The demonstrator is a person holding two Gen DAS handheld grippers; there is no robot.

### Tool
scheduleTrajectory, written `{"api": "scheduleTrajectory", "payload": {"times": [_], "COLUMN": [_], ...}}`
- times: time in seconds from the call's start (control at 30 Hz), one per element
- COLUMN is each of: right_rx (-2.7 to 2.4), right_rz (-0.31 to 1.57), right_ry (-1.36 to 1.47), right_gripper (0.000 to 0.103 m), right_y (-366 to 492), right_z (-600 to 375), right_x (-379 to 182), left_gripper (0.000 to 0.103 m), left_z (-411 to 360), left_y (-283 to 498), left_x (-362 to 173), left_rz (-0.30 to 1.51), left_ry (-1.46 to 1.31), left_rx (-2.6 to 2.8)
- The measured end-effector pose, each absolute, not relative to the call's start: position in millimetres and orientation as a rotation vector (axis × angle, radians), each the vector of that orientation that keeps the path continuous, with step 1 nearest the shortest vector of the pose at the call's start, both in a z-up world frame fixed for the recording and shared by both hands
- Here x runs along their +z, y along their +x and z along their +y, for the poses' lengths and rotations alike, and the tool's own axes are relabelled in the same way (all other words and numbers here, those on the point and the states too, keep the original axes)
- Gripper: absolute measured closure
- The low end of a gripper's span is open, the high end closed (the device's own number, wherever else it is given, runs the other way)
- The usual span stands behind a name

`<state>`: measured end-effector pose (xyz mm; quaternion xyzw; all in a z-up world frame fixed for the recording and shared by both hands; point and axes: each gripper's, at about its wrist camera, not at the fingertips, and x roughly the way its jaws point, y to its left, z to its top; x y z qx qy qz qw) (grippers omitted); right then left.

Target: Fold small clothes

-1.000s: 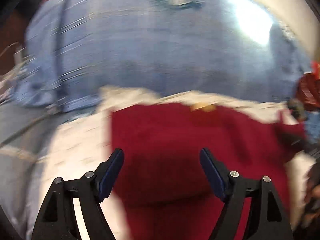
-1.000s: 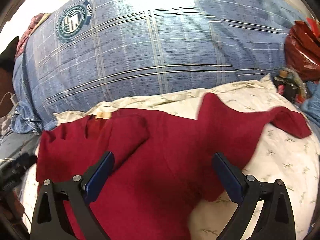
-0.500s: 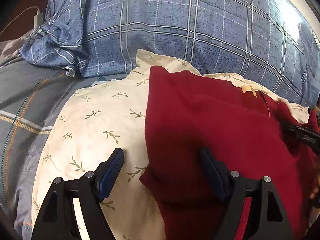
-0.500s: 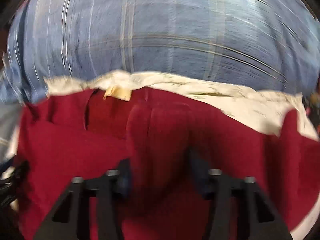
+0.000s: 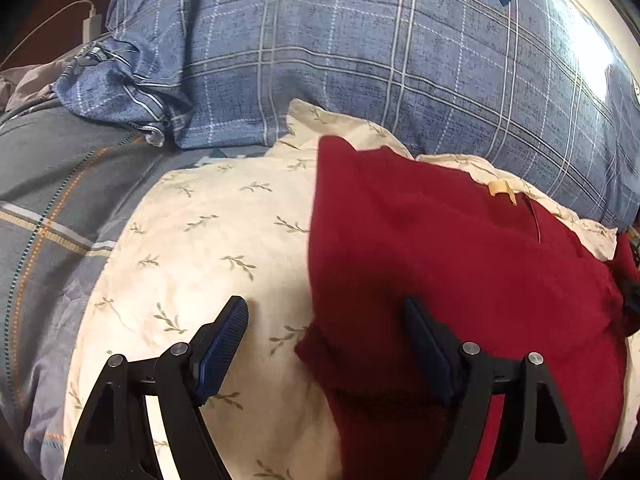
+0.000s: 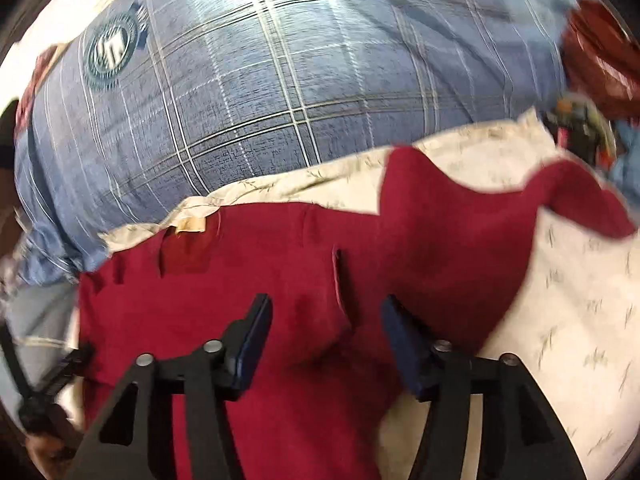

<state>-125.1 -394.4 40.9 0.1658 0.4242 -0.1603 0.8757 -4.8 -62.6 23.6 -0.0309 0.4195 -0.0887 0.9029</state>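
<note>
A small dark red garment (image 5: 448,264) lies on a cream pillow with a leaf print (image 5: 208,248). It has a tan neck label (image 5: 500,189). My left gripper (image 5: 326,332) is open over the garment's left folded edge, holding nothing. In the right wrist view the same garment (image 6: 280,280) lies flat, with one sleeve (image 6: 520,216) spread out to the right over the pillow (image 6: 580,280). My right gripper (image 6: 326,324) is open just above the cloth near its middle, with nothing between the jaws.
A large blue plaid pillow (image 5: 400,60) lies behind the cream one. Grey plaid bedding (image 5: 52,208) is at the left, with a white charger and cable (image 5: 90,24) beyond. A red bag (image 6: 600,52) and small clutter (image 6: 580,128) sit at the far right.
My right gripper was closed on a fold of the red cloth half a second ago; now it is open and the cloth lies flat. My left gripper has shifted slightly and stays open.
</note>
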Motion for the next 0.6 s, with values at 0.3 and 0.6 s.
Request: {"api": "scheduleTrajectory", "payload": {"times": [0.3,0.6], "right_rx": [-0.345,-0.416], "right_rz": [0.867,0.857], "right_ry": [0.182,0.149], "right_gripper": [0.098,0.051], "right_y": [-104.8,-104.9], "right_z": [-383.7,-366.7], "right_x": [37.9,50.3], "left_gripper": [0.025,0.024], "left_z": [-42.6,-46.4], "left_y": [-1.8,5.7], "left_x": [30.2,24.7], "left_rz": [0.857,0.898], "left_ry": [-0.110,-0.090], "left_rx": [-0.123,-0.117]}}
